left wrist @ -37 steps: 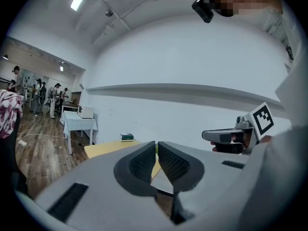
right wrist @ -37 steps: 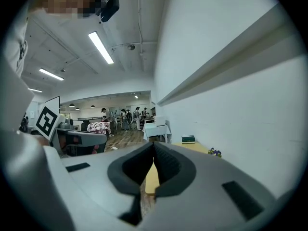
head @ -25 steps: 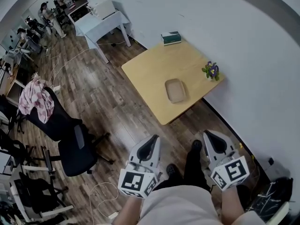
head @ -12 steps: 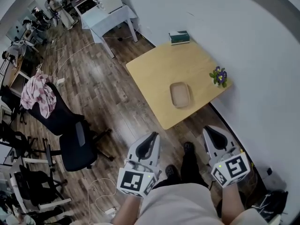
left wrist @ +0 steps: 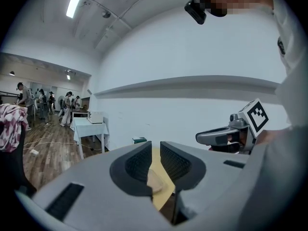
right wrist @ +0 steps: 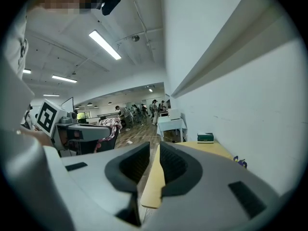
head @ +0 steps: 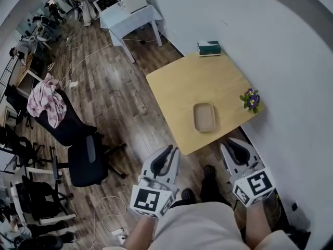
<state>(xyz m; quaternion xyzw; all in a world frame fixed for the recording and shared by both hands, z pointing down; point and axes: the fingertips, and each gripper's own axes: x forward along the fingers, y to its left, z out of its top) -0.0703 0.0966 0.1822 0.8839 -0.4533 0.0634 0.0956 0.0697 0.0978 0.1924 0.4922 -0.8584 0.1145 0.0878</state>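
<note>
Left gripper (head: 168, 150): jaws a narrow slit apart, nothing between them. Only the wooden table (head: 177, 85) shows through the gap. Right gripper (head: 229, 142): same, slit-wide and empty. Both hang at my waist, short of the table's near edge, touching nothing.

Nearest thing: a shallow tan tray (head: 204, 116) on the table, toward its near edge and apart from both claws.

Containers: the tray looks empty. A small pot (head: 251, 100) at the wall-side corner holds purple flowers. A green box (head: 209, 48) sits at the far corner, closed, contents unseen.

Risks, my judgement:
- With the jaws this narrow, the tray rim would not enter, and I would shove the tray across the wood.
- A low approach could knock the table edge.
- A wide swing of the right claw could tip the pot.
</note>
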